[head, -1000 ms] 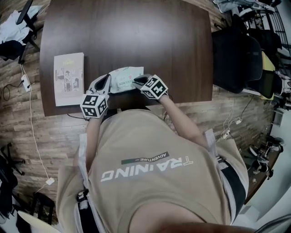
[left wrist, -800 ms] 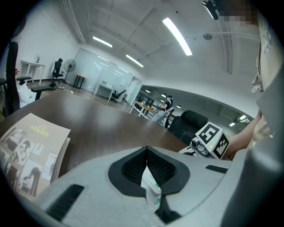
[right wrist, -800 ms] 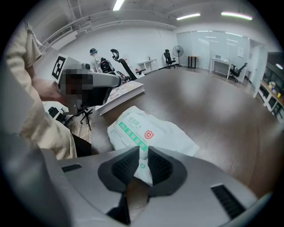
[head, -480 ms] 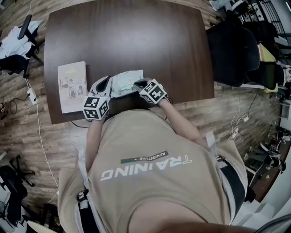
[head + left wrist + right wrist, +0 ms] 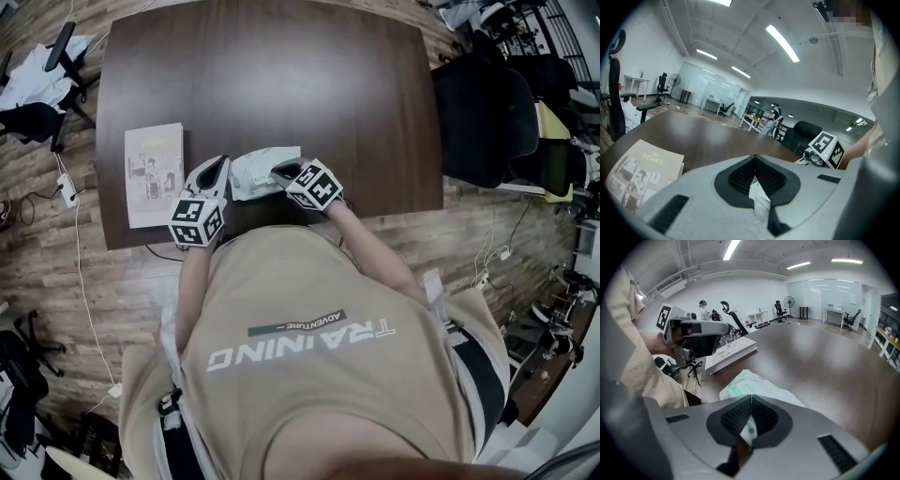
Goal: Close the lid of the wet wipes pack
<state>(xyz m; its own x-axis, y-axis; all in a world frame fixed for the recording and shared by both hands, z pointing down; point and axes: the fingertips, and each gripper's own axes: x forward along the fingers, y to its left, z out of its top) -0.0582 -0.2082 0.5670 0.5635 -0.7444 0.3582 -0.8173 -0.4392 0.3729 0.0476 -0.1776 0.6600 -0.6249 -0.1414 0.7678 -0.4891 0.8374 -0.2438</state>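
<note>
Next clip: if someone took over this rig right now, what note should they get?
Left gripper: jaws together, pinching a pale edge of the wet wipes pack.
Right gripper: jaws shut, apparently on a thin part of the pack.
Pack: between both grippers at the near edge of the table, with a booklet to its left.
Done: both grips taken.
Left: the lid cannot be made out, so treat closing as still to do. Fold it down and press it flat.

Head view steeply down, gripper views low, facing each other across wipes pack (image 5: 750, 383)
</note>
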